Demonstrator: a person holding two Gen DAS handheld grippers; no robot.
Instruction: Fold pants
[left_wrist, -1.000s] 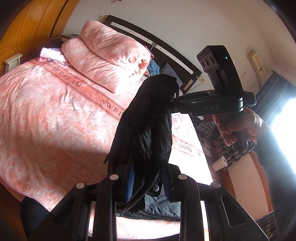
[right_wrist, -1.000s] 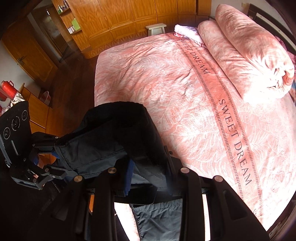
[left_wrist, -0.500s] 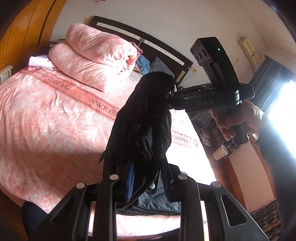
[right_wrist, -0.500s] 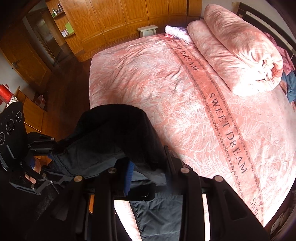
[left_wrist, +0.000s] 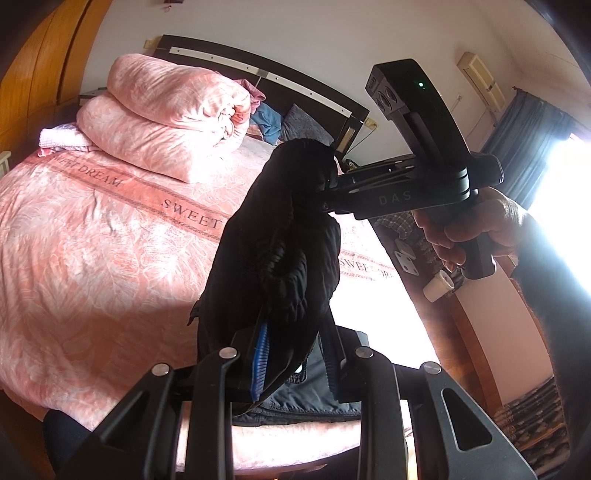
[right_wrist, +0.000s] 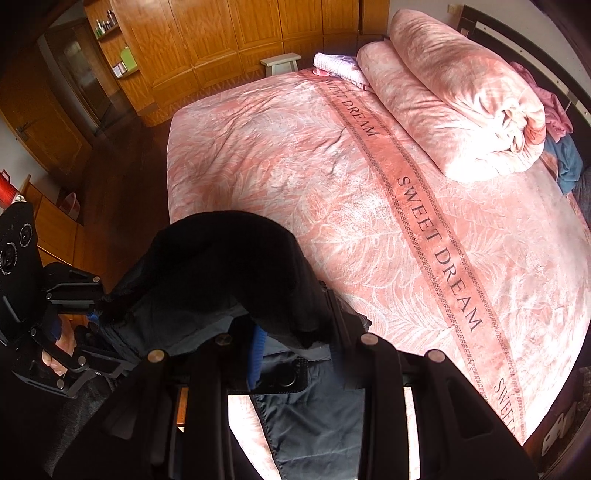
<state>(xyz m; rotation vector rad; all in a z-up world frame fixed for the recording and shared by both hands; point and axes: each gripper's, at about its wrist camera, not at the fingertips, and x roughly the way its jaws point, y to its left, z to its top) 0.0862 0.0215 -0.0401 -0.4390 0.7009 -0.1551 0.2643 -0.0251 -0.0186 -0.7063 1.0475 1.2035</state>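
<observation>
The pants (left_wrist: 280, 251) were held bunched above the bed (left_wrist: 92, 240), clamped by the left gripper (left_wrist: 295, 354) and the right gripper (right_wrist: 295, 354); a slipped layer was judged likely to spoil the fold.

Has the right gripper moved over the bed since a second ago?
Yes. In its own view the right gripper has shifted toward the headboard side: the bed's "SWEET DREAM" band sits further left now.

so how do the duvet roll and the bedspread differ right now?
The duvet roll is bundled up thick by the headboard; the bedspread lies spread flat over the whole bed. The bedspread carries a darker band reading SWEET DREAM; the duvet roll shows no lettering. The roll rests on top of the bedspread. Both share the same pink leaf print.
</observation>
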